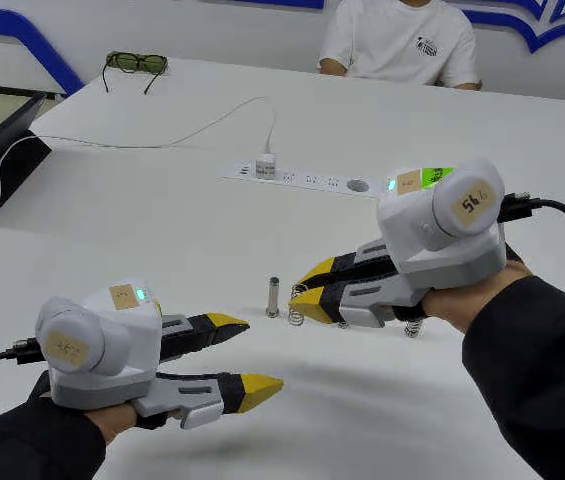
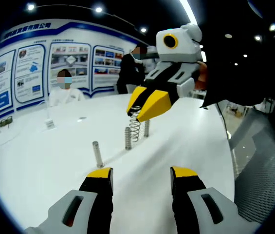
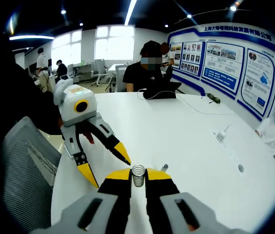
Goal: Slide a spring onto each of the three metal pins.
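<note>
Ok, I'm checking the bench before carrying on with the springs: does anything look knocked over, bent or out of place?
Nothing stands out. The bare pin stands upright on the table. The right claw is shut on a spring whose coils look even and undamaged. The left claw is open and holds nothing.

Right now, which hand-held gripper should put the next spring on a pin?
Right. The right hand-held gripper pinches a spring near the bare pin; the left hand-held gripper is open and empty.
</note>
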A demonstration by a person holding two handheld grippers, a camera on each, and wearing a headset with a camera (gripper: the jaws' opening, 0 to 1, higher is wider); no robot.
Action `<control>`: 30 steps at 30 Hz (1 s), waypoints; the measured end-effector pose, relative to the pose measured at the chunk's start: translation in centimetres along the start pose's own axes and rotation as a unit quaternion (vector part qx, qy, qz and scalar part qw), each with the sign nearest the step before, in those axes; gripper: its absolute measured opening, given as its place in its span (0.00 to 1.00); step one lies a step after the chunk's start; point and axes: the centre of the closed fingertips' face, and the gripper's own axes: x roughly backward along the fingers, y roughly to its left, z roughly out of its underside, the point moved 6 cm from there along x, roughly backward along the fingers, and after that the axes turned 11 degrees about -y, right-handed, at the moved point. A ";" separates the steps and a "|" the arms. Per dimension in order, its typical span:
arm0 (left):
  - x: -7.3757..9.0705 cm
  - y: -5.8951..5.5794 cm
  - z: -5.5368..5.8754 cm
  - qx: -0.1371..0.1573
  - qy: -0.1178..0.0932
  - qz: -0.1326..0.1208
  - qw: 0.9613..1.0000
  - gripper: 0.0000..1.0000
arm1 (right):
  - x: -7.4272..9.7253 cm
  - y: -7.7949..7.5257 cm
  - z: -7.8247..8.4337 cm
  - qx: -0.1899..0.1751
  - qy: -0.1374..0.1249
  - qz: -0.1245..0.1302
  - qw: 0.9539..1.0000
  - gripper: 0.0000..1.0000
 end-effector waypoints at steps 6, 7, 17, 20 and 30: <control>0.1 0.1 0.2 0.004 0.001 -0.003 1.000 0.52 | -0.6 -1.9 -0.7 -0.010 -0.020 0.039 0.999 0.12; 0.1 0.2 0.3 0.004 0.001 -0.003 1.000 0.52 | -0.7 -2.1 -0.8 -0.012 -0.022 0.044 0.999 0.12; 0.2 0.2 0.4 0.003 -0.001 -0.004 1.000 0.57 | -2.6 -3.3 -1.0 -0.019 -0.026 0.070 0.997 0.12; 0.3 0.2 0.4 0.003 0.000 -0.003 1.000 0.59 | -3.0 -3.5 -1.0 -0.021 -0.026 0.071 0.997 0.12; 0.2 0.2 0.6 0.006 0.000 -0.001 1.000 0.62 | -4.1 -3.9 0.0 -0.030 -0.010 0.067 0.997 0.12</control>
